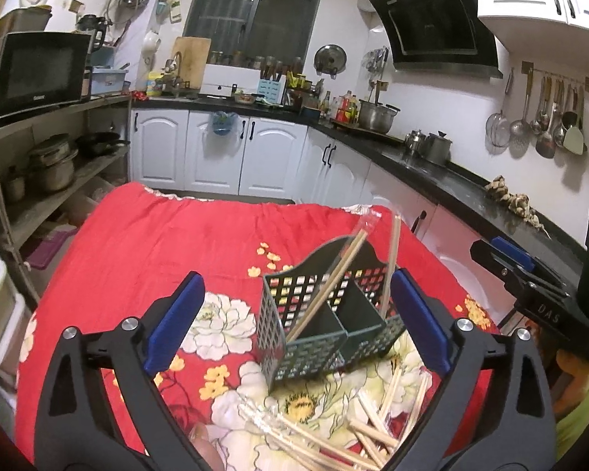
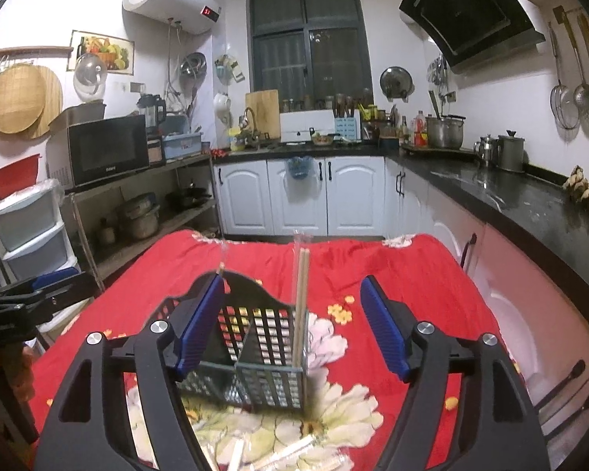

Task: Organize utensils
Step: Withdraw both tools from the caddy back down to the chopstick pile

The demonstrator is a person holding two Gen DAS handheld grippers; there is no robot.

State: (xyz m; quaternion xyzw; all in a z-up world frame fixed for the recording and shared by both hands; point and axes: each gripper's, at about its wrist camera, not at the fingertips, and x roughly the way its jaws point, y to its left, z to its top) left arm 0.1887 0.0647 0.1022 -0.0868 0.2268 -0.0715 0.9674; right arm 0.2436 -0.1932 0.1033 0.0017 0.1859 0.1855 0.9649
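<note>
A dark green perforated utensil holder (image 1: 326,314) with two compartments stands on the red floral cloth (image 1: 157,243). Wrapped chopstick pairs lean in it (image 1: 333,278), one pair at its right side (image 1: 392,251). Several loose wrapped chopsticks (image 1: 333,435) lie on the cloth in front of it. My left gripper (image 1: 294,322) is open and empty, just before the holder. My right gripper (image 2: 292,325) is open and empty, above the holder (image 2: 251,357), where a chopstick pair (image 2: 300,306) stands upright. Loose chopsticks (image 2: 278,455) lie at the bottom edge.
The right gripper (image 1: 530,286) shows at the right of the left wrist view; the left gripper (image 2: 31,294) shows at the left of the right wrist view. A black countertop (image 2: 510,200) with white cabinets runs along the right. A shelf with a microwave (image 2: 106,149) stands left.
</note>
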